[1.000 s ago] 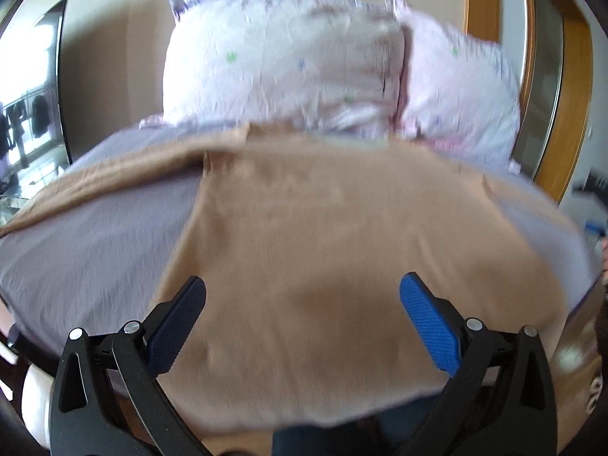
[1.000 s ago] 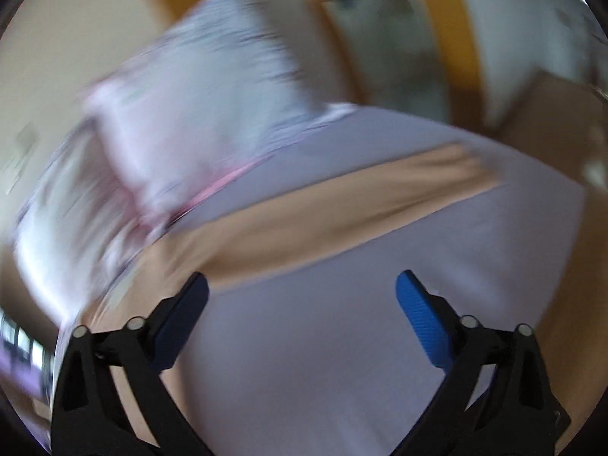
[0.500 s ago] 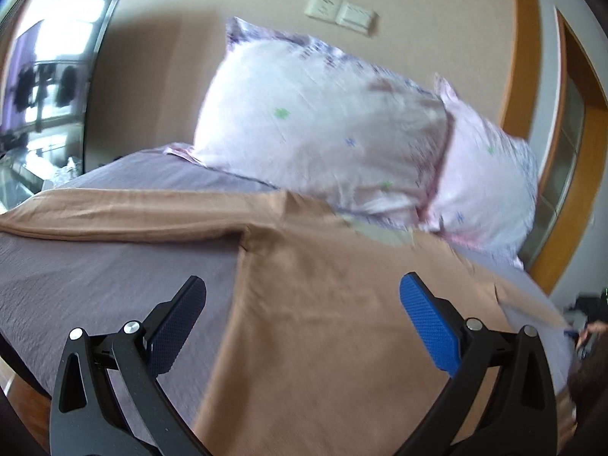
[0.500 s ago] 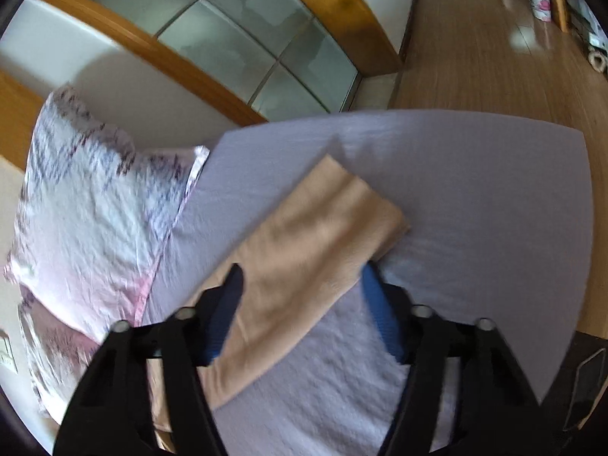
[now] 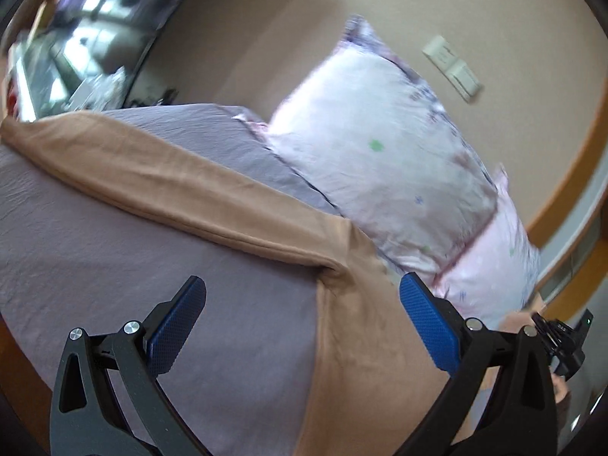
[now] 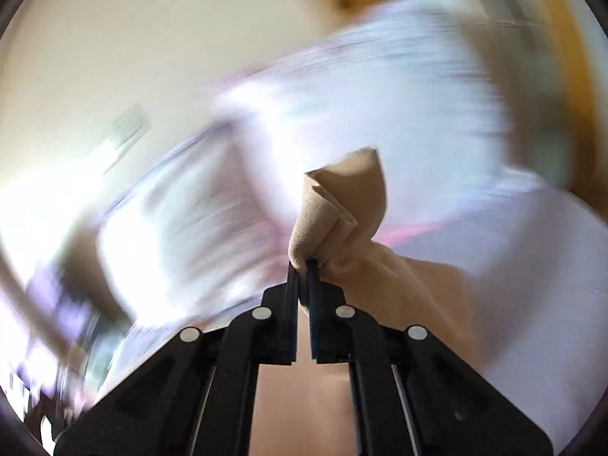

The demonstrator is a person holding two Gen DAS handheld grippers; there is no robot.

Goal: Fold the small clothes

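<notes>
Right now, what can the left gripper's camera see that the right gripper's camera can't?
Only the left wrist view shows the left gripper open over the grey bedsheet, a long tan sleeve lying flat, sharp pillows and the wall switch plate. Only the right wrist view shows the right gripper shut on a bunched end of the tan garment, lifted up; the rest of that view is heavily blurred. Both share the tan garment, pale pillows and beige wall.
</notes>
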